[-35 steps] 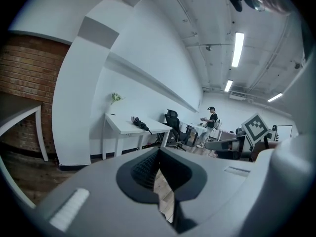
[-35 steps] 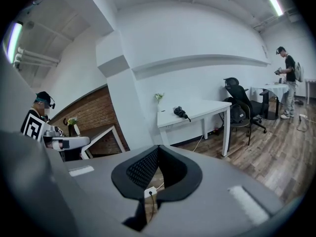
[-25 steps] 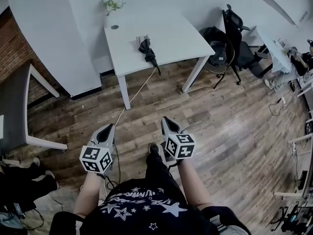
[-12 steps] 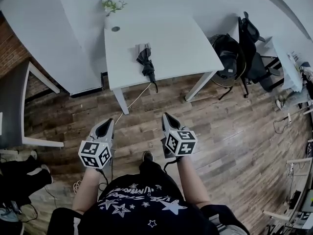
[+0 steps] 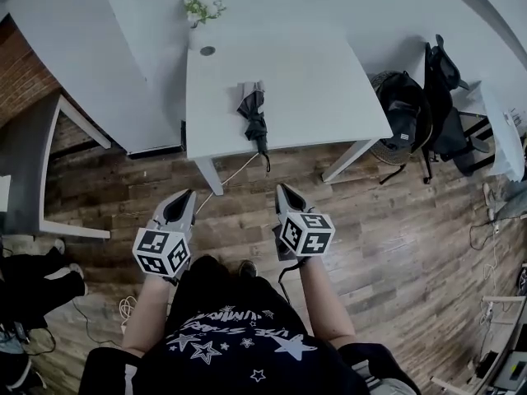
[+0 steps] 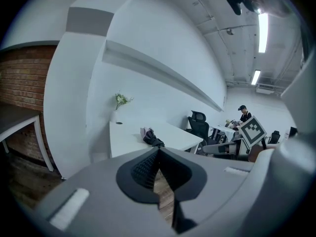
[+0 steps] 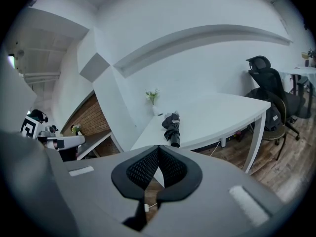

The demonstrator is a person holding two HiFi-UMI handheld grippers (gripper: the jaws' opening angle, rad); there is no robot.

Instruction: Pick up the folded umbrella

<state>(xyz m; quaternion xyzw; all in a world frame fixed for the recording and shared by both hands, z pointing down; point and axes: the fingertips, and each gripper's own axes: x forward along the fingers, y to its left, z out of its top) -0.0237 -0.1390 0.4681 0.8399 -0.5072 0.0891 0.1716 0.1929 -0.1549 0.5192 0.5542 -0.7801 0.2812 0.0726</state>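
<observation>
Folded black umbrella [image 5: 255, 120] lies on the white rectangular table [image 5: 329, 81], near its front edge.
Small vase of flowers [image 5: 200, 15] at the far corner. Left gripper [image 5: 188, 197] and right gripper [image 5: 285, 190] over the brown wood floor [image 5: 395, 220], well apart from the umbrella; both jaw pairs pressed together, nothing between.

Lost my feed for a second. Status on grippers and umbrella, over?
Grippers shut, empty: left gripper, right gripper, over floor short of table. Folded umbrella lies near table's front edge, untouched. Thin cord slants from that edge to floor.
</observation>
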